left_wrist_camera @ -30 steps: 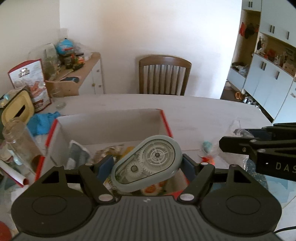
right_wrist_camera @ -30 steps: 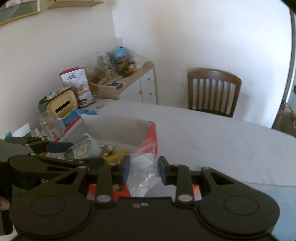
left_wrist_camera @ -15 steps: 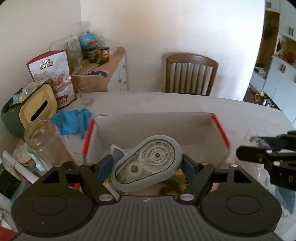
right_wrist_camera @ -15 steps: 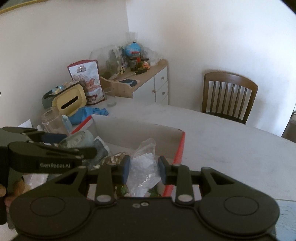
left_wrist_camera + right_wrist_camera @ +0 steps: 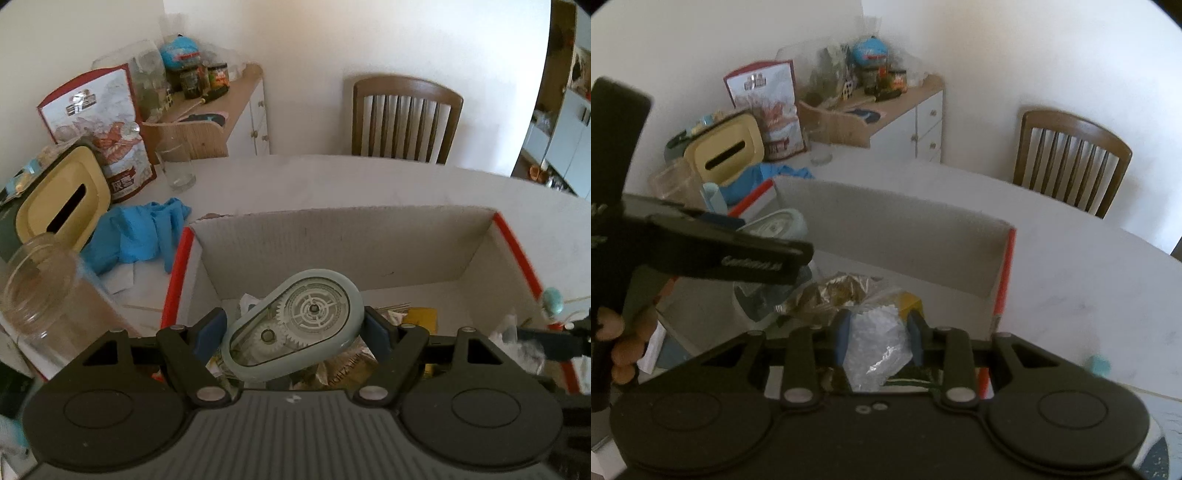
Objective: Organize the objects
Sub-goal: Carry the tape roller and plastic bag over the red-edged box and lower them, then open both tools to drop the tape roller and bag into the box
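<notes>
Hovering above the box (image 5: 343,236), left tool (image 5: 291,332) clamps the tape dispenser (image 5: 295,328), right tool (image 5: 875,338) pinches a plastic bag (image 5: 875,343).

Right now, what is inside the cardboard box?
The cardboard box holds crinkly snack wrappers and a yellow packet. The left gripper and its tape dispenser cover the rest.

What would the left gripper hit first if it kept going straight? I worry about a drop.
Probably the clutter of packets in the box, beneath the tape dispenser held in the left gripper. Depth is unclear.
</notes>
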